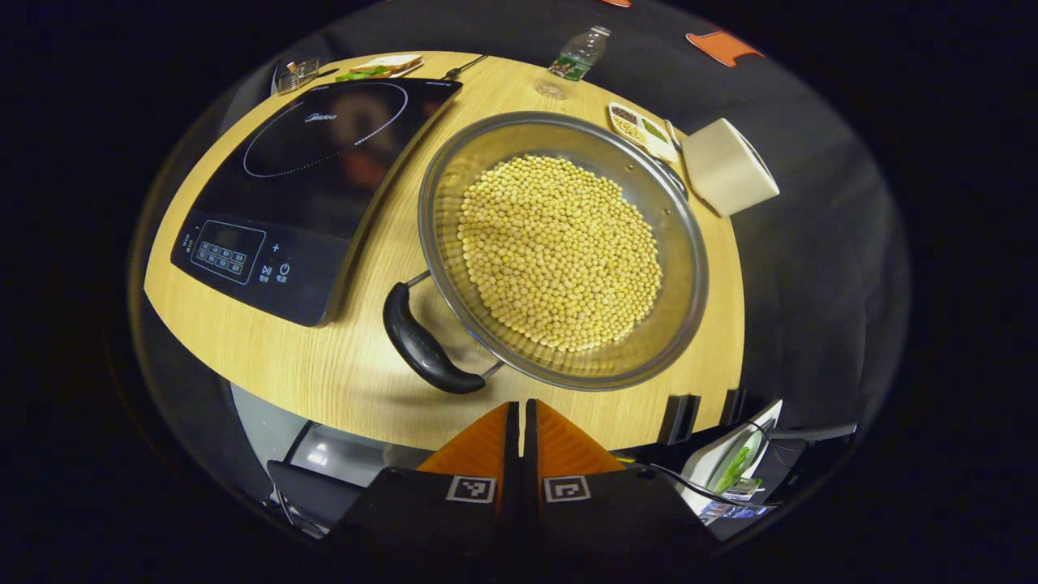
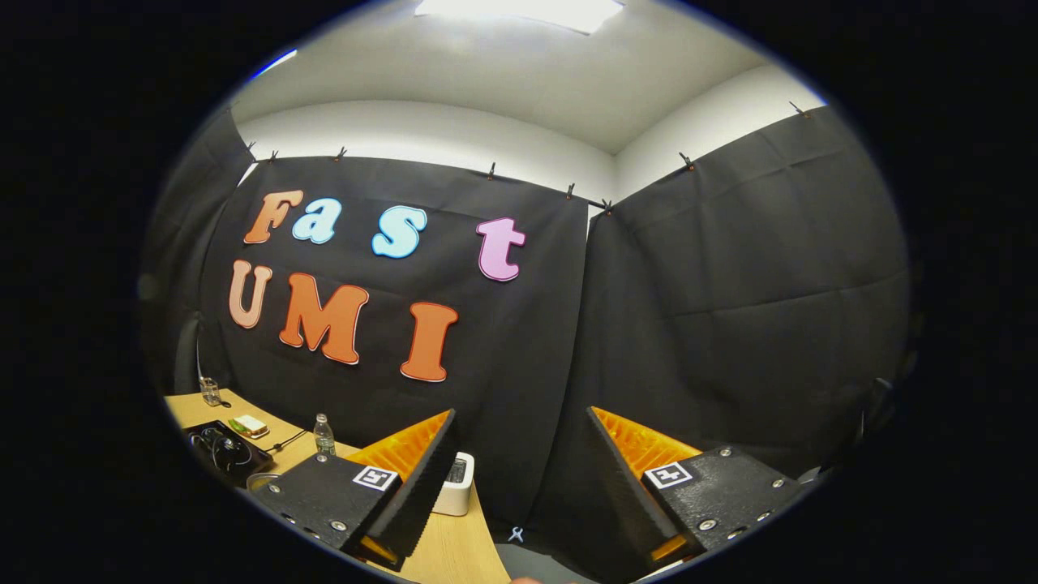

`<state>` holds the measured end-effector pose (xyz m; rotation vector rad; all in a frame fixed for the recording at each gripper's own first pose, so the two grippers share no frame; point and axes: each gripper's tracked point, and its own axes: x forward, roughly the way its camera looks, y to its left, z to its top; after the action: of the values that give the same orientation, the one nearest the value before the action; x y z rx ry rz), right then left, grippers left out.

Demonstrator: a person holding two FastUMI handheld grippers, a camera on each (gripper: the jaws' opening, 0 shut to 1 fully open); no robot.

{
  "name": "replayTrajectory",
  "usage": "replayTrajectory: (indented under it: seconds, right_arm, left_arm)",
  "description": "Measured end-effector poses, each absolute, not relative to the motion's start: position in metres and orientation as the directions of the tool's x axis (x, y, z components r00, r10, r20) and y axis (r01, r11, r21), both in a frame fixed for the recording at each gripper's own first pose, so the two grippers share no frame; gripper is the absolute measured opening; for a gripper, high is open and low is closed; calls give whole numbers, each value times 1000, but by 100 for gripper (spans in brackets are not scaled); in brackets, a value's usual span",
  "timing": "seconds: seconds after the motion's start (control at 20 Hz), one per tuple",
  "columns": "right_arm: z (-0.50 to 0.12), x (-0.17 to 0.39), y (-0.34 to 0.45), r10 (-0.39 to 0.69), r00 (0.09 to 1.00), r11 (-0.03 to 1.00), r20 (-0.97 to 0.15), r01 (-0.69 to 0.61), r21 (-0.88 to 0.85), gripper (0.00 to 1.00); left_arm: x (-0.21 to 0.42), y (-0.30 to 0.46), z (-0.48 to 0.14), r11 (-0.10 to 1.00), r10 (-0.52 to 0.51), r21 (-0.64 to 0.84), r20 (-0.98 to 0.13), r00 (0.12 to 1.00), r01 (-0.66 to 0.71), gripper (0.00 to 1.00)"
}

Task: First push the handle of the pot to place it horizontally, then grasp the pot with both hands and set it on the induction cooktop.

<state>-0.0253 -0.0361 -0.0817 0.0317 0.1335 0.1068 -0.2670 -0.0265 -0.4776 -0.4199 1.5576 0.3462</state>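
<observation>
The pot [image 1: 564, 251], full of yellow beans [image 1: 559, 251], sits on the wooden surface [image 1: 268, 365] just right of the cooktop [image 1: 312, 191] in the left gripper view, not touching it. Its black handle [image 1: 426, 341] juts from the near-left rim toward the surface's front edge.

The left gripper [image 1: 519, 434] hovers just short of that edge, its jaws pressed together and holding nothing, aimed at the pot's near rim beside the handle. The right gripper [image 2: 519, 478] has its jaws wide apart and empty, pointing up at the booth wall.

The step in hand looks like the push. It should go best with the closed fingertips set against the handle's side, low and near its outer end, nudging slowly so the beans stay put. The cooktop's edge is close, so the pot should turn without sliding leftward.
</observation>
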Motion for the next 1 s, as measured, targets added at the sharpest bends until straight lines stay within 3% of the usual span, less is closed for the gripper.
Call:
replayTrajectory:
  seconds: [0.4, 0.65, 1.0]
  right_arm:
    - [-86, -27, -31, 65, 984, 998, -165, -65, 6, 95]
    - [-96, -31, -29, 27, 979, 1000, -203, -29, -4, 95]
    - [-102, -36, -23, -31, 970, 999, -239, 28, -15, 95]
  left_arm:
    - [-258, -2, -498, 897, -21, 11, -997, -68, -441, 8]
    - [-245, 25, -509, 938, 50, 83, -993, -105, -337, 8]
    - [-226, 54, -506, 950, 164, 180, -983, -81, -257, 7]
